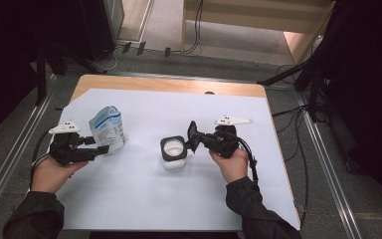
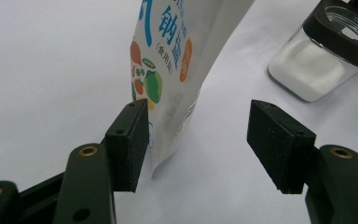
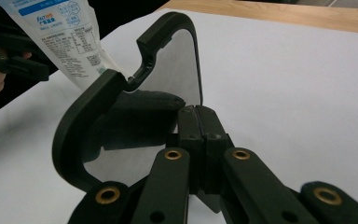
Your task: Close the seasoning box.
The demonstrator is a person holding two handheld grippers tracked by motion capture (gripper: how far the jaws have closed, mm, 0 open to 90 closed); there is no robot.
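A white and blue printed pouch (image 1: 107,128) stands upright on the white sheet at the left. My left gripper (image 1: 102,148) is open at its base. In the left gripper view the pouch's lower edge (image 2: 177,60) sits between the jaws of the left gripper (image 2: 198,135), close to the left pad (image 2: 135,140) and well apart from the right pad. A glass jar (image 1: 173,153) with white powder and a black rim stands mid-table. Its hinged black-framed lid (image 1: 193,133) is tipped up. My right gripper (image 1: 195,141) is shut on that lid (image 3: 74,121), the right gripper (image 3: 199,116) pinching its edge.
The white sheet (image 1: 144,199) covers most of the wooden tabletop (image 1: 169,84). Metal rails and dark stands flank the table, with cables on the floor behind. The jar (image 2: 326,60) stands to the right beyond the left gripper's jaws. The pouch (image 3: 60,32) rises behind the lid.
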